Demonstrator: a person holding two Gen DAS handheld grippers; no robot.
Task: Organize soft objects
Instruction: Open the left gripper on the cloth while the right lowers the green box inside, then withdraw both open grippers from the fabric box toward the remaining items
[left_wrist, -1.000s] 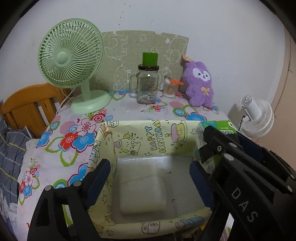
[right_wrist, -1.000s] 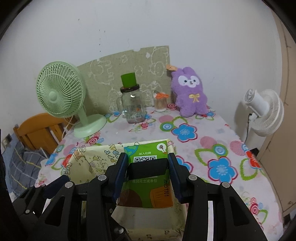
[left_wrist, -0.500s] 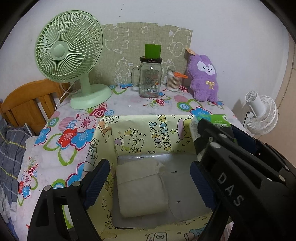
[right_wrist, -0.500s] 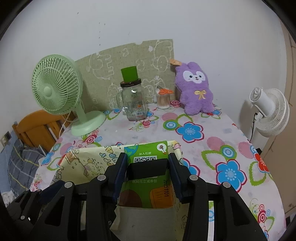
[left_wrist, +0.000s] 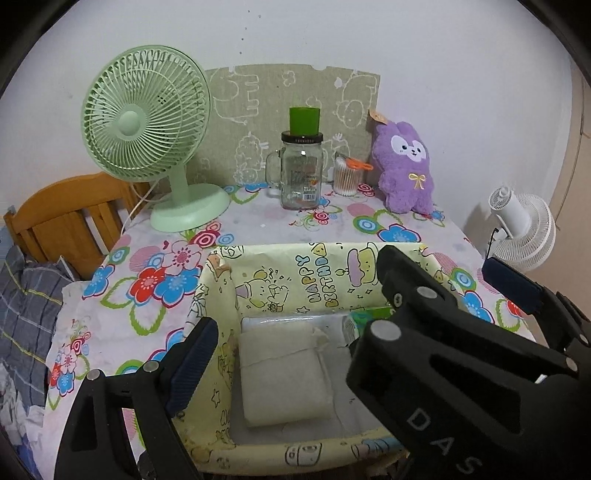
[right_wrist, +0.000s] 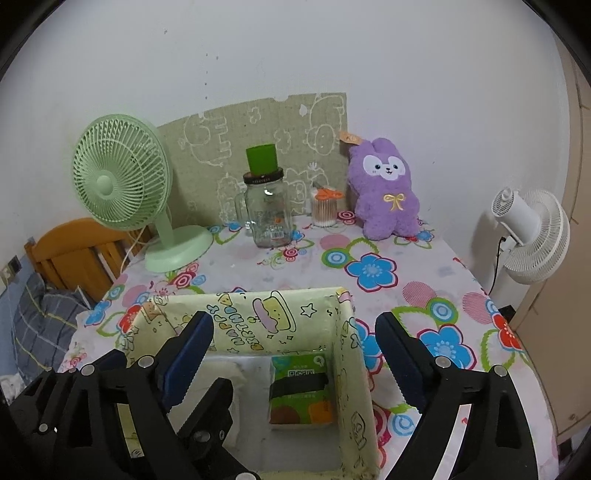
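Note:
A yellow cartoon-print box (left_wrist: 280, 273) (right_wrist: 280, 321) sits at the near edge of the flowered table. Inside it lie a folded white cloth pack (left_wrist: 284, 373) on the left and a green tissue pack (right_wrist: 301, 391) on the right; in the left wrist view only a green corner (left_wrist: 373, 314) of the tissue pack shows. My right gripper (right_wrist: 293, 354) is open and empty above the box, over the tissue pack. My left gripper (left_wrist: 295, 354) is open over the box; its right finger is hidden behind the right gripper's body. A purple plush bunny (right_wrist: 386, 192) sits at the back of the table.
A green desk fan (right_wrist: 125, 184), a glass mug jar with a green cup on top (right_wrist: 266, 210) and a cotton-swab jar (right_wrist: 325, 208) stand along the back. A white fan (right_wrist: 532, 236) stands off the table's right edge. A wooden chair (right_wrist: 74, 258) is at the left.
My right gripper opened and let go of the green tissue pack, which now lies in the box's right side. Both grippers have pulled back a little.

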